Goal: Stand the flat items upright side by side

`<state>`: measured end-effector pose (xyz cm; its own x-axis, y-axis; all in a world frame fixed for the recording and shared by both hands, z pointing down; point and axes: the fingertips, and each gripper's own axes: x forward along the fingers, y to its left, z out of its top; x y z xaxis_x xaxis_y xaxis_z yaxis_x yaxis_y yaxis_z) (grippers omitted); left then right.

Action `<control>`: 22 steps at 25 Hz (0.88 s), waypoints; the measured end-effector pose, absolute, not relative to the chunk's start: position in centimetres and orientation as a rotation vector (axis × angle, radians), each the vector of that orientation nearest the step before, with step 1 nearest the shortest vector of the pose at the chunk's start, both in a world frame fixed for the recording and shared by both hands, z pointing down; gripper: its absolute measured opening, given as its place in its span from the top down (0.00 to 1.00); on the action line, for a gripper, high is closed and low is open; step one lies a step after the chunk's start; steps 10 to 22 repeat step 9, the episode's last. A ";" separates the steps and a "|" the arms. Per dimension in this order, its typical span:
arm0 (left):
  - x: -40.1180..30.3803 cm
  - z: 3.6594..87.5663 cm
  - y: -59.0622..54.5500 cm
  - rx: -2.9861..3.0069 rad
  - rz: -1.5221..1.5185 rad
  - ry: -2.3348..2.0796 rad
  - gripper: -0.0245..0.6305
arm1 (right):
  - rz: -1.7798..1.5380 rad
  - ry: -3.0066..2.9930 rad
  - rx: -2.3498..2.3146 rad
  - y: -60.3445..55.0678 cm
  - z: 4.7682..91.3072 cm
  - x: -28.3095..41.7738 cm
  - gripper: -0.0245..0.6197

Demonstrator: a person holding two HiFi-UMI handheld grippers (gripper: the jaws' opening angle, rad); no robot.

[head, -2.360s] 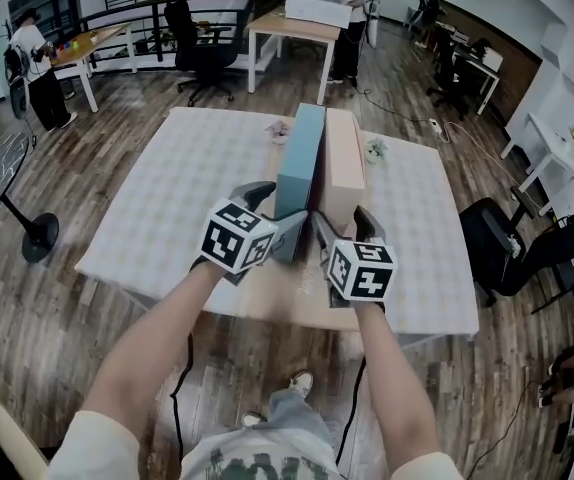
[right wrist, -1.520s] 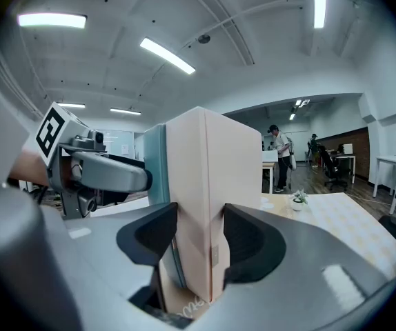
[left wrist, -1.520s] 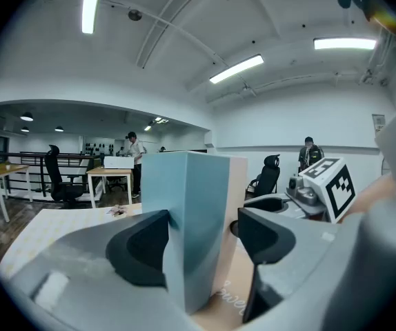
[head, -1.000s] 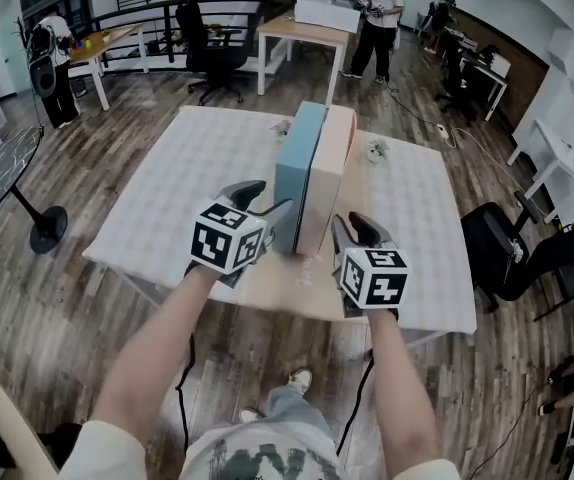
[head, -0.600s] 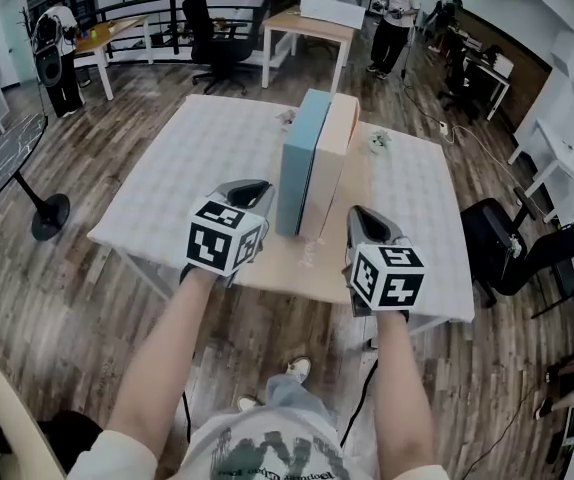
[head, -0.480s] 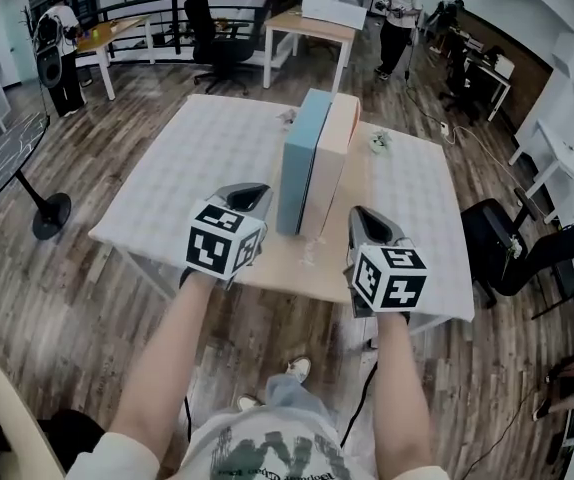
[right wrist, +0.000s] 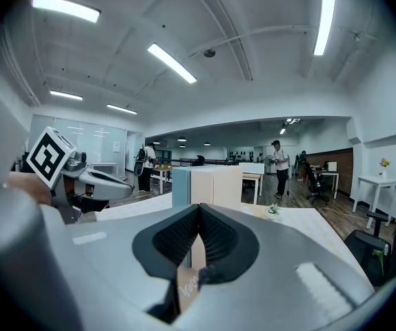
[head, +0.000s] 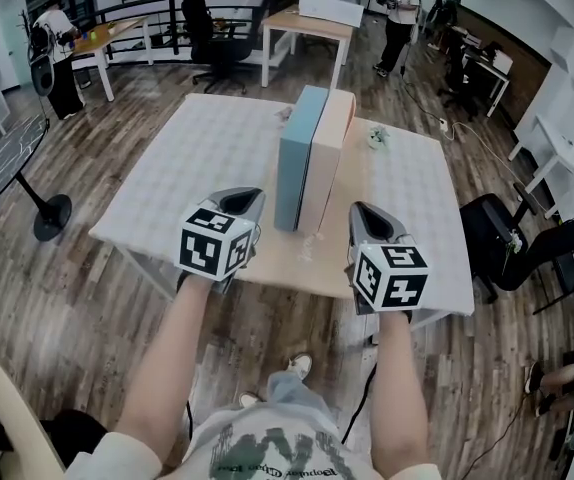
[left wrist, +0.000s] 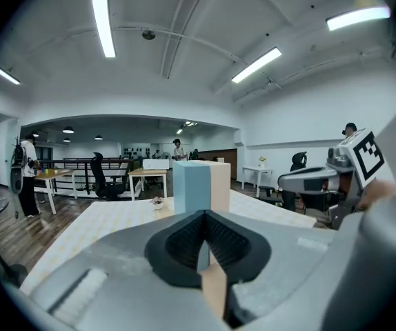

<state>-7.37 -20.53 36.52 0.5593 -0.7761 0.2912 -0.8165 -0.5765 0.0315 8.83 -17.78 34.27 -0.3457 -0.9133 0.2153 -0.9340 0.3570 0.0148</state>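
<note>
We noted both jaws pressed together, nothing between: left gripper (head: 241, 202) and right gripper (head: 366, 214) by the counter's (head: 187, 168) near edge. Beyond, blue box (head: 299, 158) and peach box (head: 329, 158) stood upright, touching, mid-counter.

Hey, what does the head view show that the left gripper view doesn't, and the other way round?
Only the head view: the person's arms, a shoe and the whole table from above. Only the left gripper view: the ceiling lights and the left claw close up, shut with nothing in it. Both: the blue box and pink box standing upright side by side, and the right claw.
</note>
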 end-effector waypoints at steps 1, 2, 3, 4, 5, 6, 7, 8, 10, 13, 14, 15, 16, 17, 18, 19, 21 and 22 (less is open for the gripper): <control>-7.2 36.5 -20.5 2.630 0.373 -1.350 0.96 | 0.164 -2.428 1.673 -17.7 34.3 8.8 0.96; -7.1 36.4 -20.5 2.636 0.377 -1.346 0.96 | 0.165 -2.428 1.672 -17.7 34.4 8.7 0.96; -6.9 36.4 -20.4 2.641 0.380 -1.341 0.96 | 0.166 -2.429 1.672 -17.6 34.4 8.7 0.96; -6.8 36.3 -20.3 2.645 0.385 -1.337 0.96 | 0.168 -2.431 1.670 -17.5 34.4 8.6 0.96; -6.7 36.3 -20.2 2.648 0.390 -1.334 0.96 | 0.169 -2.432 1.668 -17.4 34.4 8.5 0.96; -6.6 36.3 -20.1 2.650 0.394 -1.330 0.96 | 0.170 -2.433 1.666 -17.3 34.4 8.5 0.96; -6.5 36.4 -20.1 2.651 0.396 -1.326 0.96 | 0.173 -2.434 1.664 -17.3 34.5 8.4 0.96; -6.5 36.4 -20.0 2.652 0.397 -1.323 0.96 | 0.176 -2.435 1.663 -17.2 34.5 8.4 0.96; -6.4 36.4 -20.0 2.653 0.398 -1.319 0.96 | 0.180 -2.436 1.663 -17.2 34.6 8.4 0.96; -6.4 36.4 -20.0 2.653 0.398 -1.319 0.96 | 0.180 -2.436 1.663 -17.2 34.6 8.4 0.96; -6.4 36.4 -20.0 2.653 0.398 -1.319 0.96 | 0.180 -2.436 1.663 -17.2 34.6 8.4 0.96; -6.4 36.4 -20.0 2.653 0.398 -1.319 0.96 | 0.180 -2.436 1.663 -17.2 34.6 8.4 0.96; -6.4 36.4 -20.0 2.653 0.398 -1.319 0.96 | 0.180 -2.436 1.663 -17.2 34.6 8.4 0.96; -6.4 36.4 -20.0 2.653 0.398 -1.319 0.96 | 0.180 -2.436 1.663 -17.2 34.6 8.4 0.96; -6.4 36.4 -20.0 2.653 0.398 -1.319 0.96 | 0.180 -2.436 1.663 -17.2 34.6 8.4 0.96; -6.4 36.4 -20.0 2.653 0.398 -1.319 0.96 | 0.180 -2.436 1.663 -17.2 34.6 8.4 0.96; -6.4 36.4 -20.0 2.653 0.398 -1.319 0.96 | 0.180 -2.436 1.663 -17.2 34.6 8.4 0.96; -6.4 36.4 -20.0 2.653 0.398 -1.319 0.96 | 0.180 -2.436 1.663 -17.2 34.6 8.4 0.96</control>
